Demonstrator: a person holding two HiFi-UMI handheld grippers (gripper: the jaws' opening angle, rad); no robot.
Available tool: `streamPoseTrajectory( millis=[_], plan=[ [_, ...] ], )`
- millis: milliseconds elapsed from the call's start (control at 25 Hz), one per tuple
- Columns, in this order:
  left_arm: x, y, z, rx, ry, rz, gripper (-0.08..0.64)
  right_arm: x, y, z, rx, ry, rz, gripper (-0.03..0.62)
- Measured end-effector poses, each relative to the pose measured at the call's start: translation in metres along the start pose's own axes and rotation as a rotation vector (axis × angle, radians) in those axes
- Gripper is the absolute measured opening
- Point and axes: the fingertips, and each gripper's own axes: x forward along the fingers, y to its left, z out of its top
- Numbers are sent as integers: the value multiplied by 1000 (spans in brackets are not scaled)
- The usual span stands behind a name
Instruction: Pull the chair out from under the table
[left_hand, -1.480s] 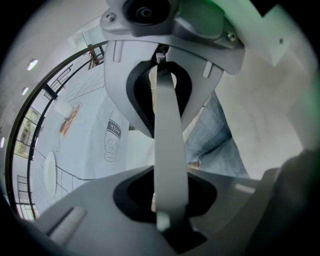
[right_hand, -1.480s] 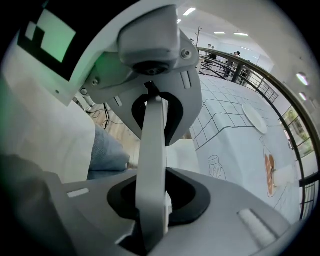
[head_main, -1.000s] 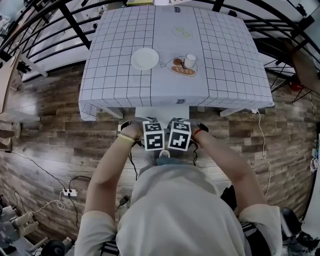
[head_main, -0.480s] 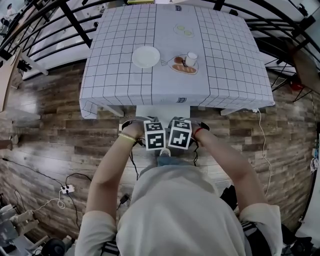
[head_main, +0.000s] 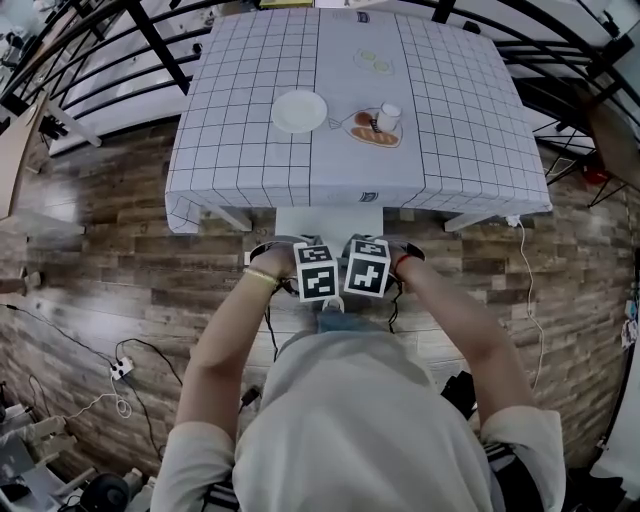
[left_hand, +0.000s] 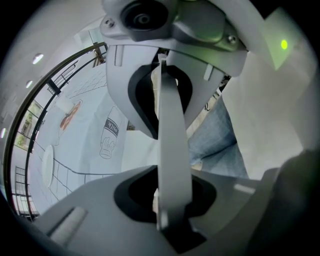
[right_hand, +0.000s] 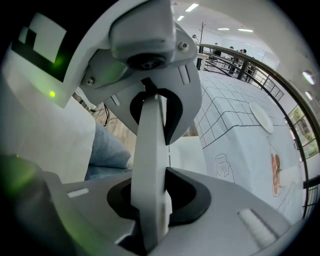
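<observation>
A white chair (head_main: 328, 221) stands tucked against the near edge of the table (head_main: 250, 170), which wears a checked cloth; only a strip of its seat shows. The two grippers are side by side at my waist, pointing steeply down over the chair's back. My left gripper (head_main: 317, 272) is shut on the white top rail of the backrest (left_hand: 172, 150), which runs as a narrow band between its jaws. My right gripper (head_main: 366, 266) is shut on the same rail (right_hand: 152, 165). In the head view the marker cubes hide the jaws and the rail.
On the table sit a white plate (head_main: 298, 111), a dish of bread (head_main: 374, 135) and a cup (head_main: 388, 117). Cables and a power strip (head_main: 119, 368) lie on the wooden floor at left. A white cable (head_main: 530, 290) runs at right. Black railings ring the table's far side.
The head view has drifted slightly, so the table sits a little further right. Both grippers keep their hold on the rail and the chair has not visibly moved.
</observation>
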Motion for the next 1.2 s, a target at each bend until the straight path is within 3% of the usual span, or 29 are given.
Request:
streamPoseTrajectory(
  millis=[1200],
  plan=[
    [-4, -48, 2, 11, -11, -18, 77, -1, 50, 0, 23, 8, 41, 80]
  ],
)
